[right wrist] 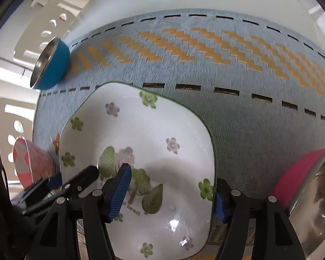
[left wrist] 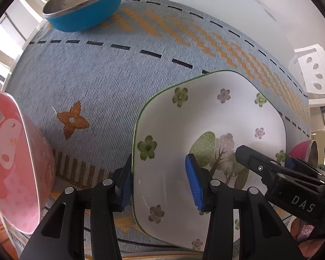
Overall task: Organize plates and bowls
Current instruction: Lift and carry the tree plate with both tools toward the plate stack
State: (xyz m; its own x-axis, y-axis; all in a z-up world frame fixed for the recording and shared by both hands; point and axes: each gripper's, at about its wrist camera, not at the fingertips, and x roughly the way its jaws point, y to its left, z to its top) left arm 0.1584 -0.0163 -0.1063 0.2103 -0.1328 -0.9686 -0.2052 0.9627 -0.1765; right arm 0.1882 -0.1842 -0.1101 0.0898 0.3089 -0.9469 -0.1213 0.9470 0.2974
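Between the pads of my left claw [left wrist: 161, 183] runs the near-left rim of the square flowered dish [left wrist: 210, 117]: one pad outside the wall, one inside. A gap shows at the inner pad, so I judge it released, not clamped. My right claw [right wrist: 172, 192] straddles the opposite rim the same way, jaws spread, pads beside the wall without pressing that I can see. Neither claw is lifting; dish sits flat on the blue woven cloth [left wrist: 101, 91] over the table.

Key relation: dish lies directly ahead and below both claws, one on each side, tips nearly meeting over the painted tree. Either hand is equally near.

Outward: pink cartoon bowl [left wrist: 15, 160] at my left, tilted on edge; blue steel-lined bowl [left wrist: 84, 6] at the far corner; magenta steel bowl [right wrist: 307, 197] just right of the dish.

Likely next: free both claws from the rim.
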